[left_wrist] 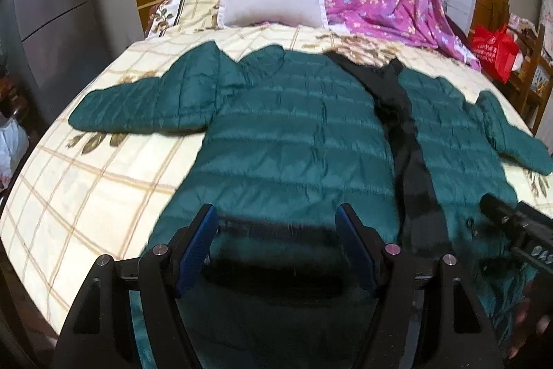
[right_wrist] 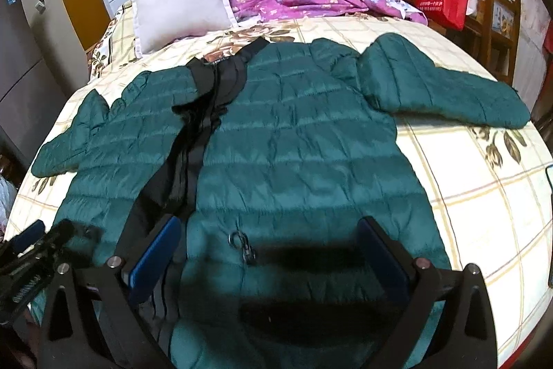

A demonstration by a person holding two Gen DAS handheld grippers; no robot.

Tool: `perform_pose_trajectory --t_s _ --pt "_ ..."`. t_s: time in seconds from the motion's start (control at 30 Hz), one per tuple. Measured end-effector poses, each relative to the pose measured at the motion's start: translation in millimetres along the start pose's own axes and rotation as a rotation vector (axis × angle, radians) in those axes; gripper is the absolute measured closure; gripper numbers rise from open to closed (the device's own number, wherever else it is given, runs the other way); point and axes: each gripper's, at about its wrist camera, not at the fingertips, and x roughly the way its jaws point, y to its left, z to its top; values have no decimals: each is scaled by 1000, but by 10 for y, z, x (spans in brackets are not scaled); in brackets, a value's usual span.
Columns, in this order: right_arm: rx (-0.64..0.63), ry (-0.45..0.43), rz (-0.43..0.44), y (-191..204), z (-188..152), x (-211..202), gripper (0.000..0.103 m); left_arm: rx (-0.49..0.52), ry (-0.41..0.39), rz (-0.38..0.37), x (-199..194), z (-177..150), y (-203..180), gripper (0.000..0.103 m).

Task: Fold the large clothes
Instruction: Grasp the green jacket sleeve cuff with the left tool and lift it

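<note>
Folding is not yet being started. The green jacket (left_wrist: 297, 127) is being kept spread flat on the bed (left_wrist: 86, 189), open down the front, sleeves out. It is lying just ahead of and under the left gripper (left_wrist: 276, 248) and the right gripper (right_wrist: 269, 258). Both are being held wide, with nothing gripped. Next, it seems, the near hem or a sleeve should be pinched.

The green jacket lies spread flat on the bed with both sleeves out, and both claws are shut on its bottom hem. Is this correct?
Not quite. The green jacket does lie spread on the bed with both sleeves out, but the claws are not shut on its hem. The left wrist view shows the left claw open above the hem, and the right wrist view shows the right claw open too, holding nothing.
</note>
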Motion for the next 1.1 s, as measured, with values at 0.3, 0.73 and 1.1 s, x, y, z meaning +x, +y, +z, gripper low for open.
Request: perform_pose_trajectory --t_s 0.3,0.73,1.1 --pt "21 -5 -48 -7 148 226 0 -33 -7 -21 133 368 248 68" --pt "20 -1 -46 21 229 359 0 -215 9 102 520 806 1504 68" --pt "-23 13 -29 162 216 420 0 -563 -15 304 1217 994 3146 68"
